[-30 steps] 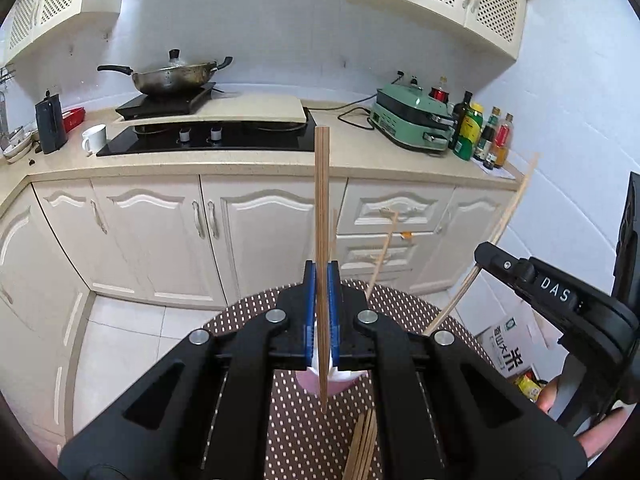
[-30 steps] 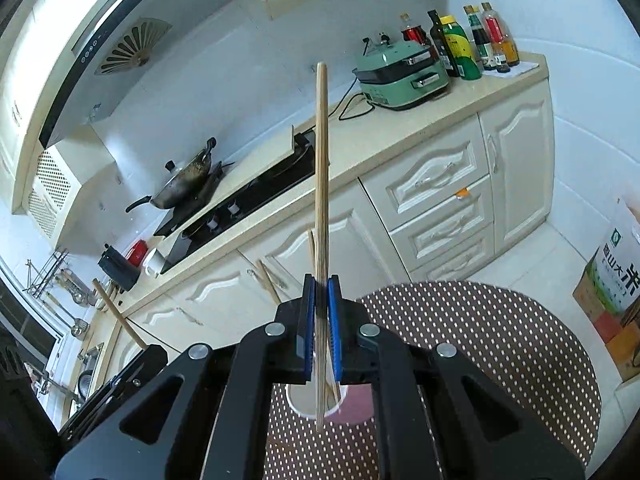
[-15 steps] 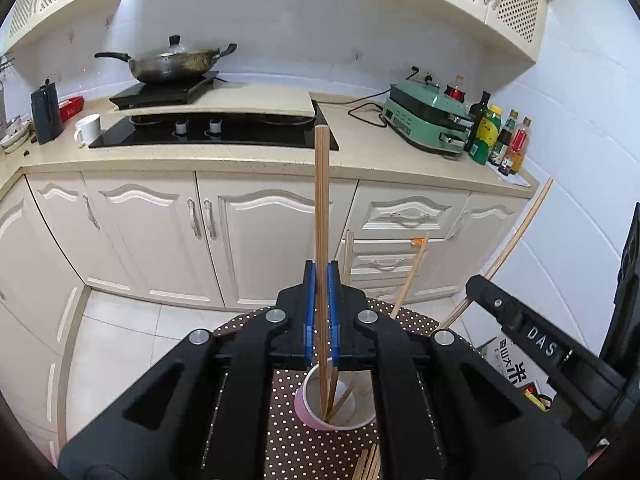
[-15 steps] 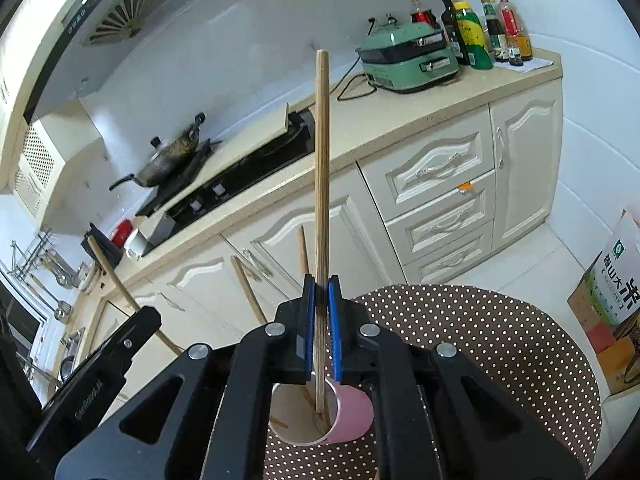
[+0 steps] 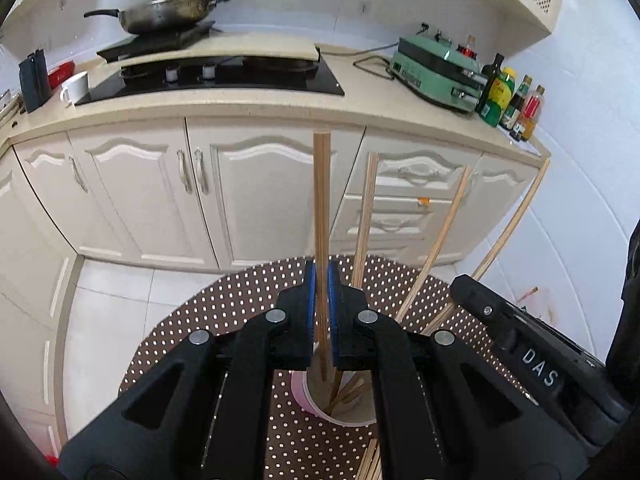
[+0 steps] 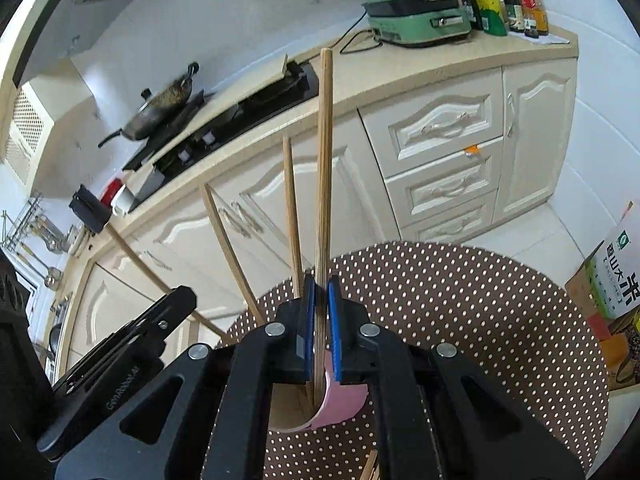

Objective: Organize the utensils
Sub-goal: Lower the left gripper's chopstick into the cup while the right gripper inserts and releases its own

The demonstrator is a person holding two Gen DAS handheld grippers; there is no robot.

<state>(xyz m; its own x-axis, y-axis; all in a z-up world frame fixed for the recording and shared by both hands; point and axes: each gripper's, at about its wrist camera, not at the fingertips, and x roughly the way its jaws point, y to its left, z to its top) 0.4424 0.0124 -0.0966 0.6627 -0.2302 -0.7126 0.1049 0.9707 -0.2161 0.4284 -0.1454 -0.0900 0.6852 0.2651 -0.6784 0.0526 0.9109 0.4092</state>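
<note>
Both tongs have sunk toward the pink cup [image 5: 316, 400] on the dotted table [image 5: 224, 320] — left tongs [image 5: 320, 316] and right tongs [image 6: 319, 320] each clamp a chopstick [image 5: 321, 216], tips now inside the cup — ready for release.

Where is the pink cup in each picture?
Left wrist view: the pink cup sits at bottom centre, just below the left tool, on the dotted table.
Right wrist view: bottom centre, below the right tool.
Shared landmark: the green cooker on the counter.
</note>
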